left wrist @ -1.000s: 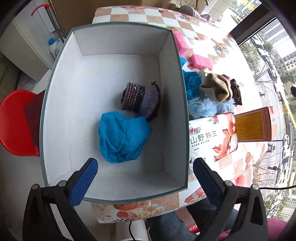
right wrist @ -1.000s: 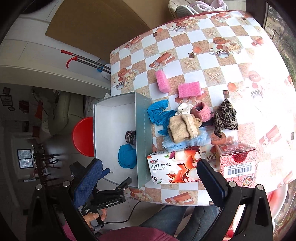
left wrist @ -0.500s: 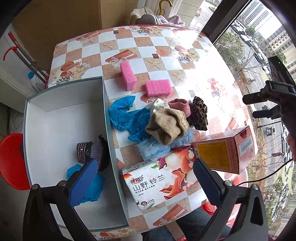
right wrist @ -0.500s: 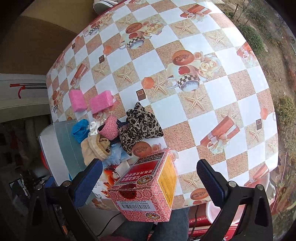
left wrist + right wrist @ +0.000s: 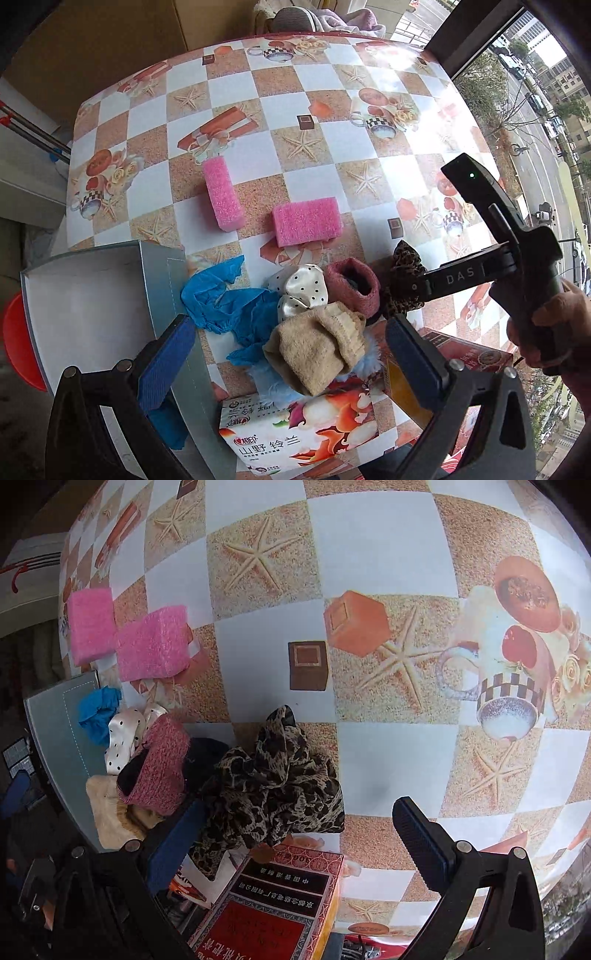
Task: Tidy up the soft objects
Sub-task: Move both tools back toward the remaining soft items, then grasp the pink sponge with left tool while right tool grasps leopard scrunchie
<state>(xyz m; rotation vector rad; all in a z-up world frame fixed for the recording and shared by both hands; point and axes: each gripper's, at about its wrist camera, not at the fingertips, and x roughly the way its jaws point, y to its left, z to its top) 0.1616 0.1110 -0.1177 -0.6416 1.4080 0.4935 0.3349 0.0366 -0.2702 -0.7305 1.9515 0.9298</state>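
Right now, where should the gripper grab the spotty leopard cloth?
Pinch the raised bunch on top of the leopard cloth, coming down from above with the open right gripper. It lies crumpled and floppy, with folds sticking up. Its left side presses against the pink knit sock, so stay toward the free right side.

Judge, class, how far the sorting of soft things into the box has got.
Done: one blue item already lies in the box. In hand: nothing; the left gripper hangs open over the beige sock, the right gripper open at the leopard cloth. Left: that pile, including the blue bag, pink sock and dotted cloth, plus two sponges farther back.
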